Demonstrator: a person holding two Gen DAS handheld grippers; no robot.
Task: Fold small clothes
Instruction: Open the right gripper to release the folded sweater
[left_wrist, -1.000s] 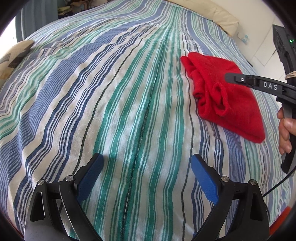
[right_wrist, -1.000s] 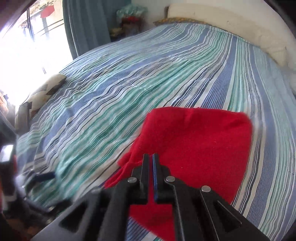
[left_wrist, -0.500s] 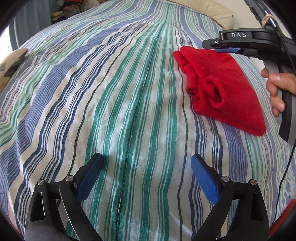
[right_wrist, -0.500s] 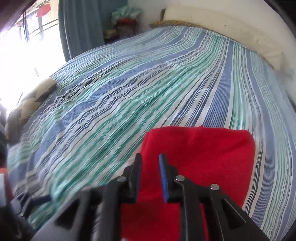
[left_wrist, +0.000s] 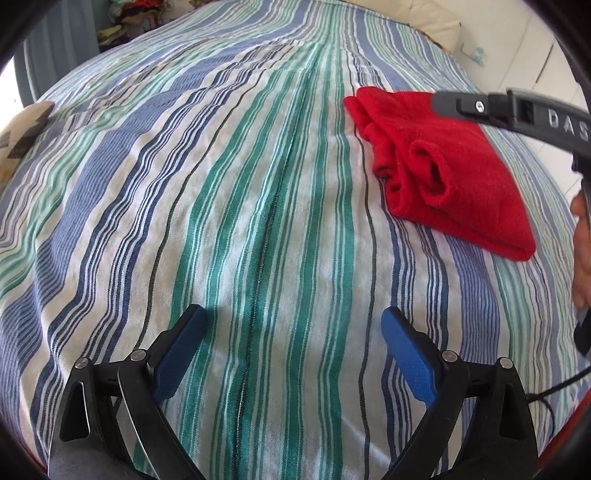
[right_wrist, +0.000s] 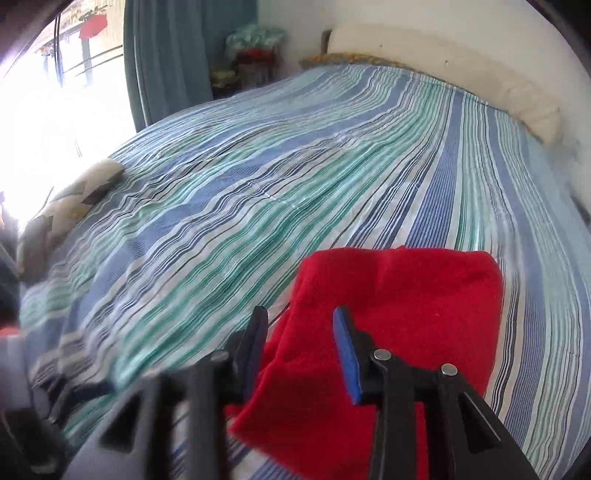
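A bed (left_wrist: 229, 206) covered in a blue, green and white striped sheet fills both views, with a cream pillow (right_wrist: 517, 99) along its far edge by the wall, a teal curtain (right_wrist: 177, 55) beside a bright window, and a patterned cushion (right_wrist: 66, 206) at the bed's window side. A folded red garment (left_wrist: 447, 173) lies flat on the sheet, its layered, rolled edges facing the middle of the bed. The right gripper (right_wrist: 301, 350) hangs over the garment's near corner, its blue-padded fingers (right_wrist: 345, 354) partly spread with red cloth showing between them, though whether they touch the cloth cannot be told. In the left wrist view that gripper's black body reaches across the garment's far corner. The left gripper (left_wrist: 293, 354) sits well apart from the garment over bare sheet, fingers spread wide and holding nothing. Nothing lies between either gripper and the garment.
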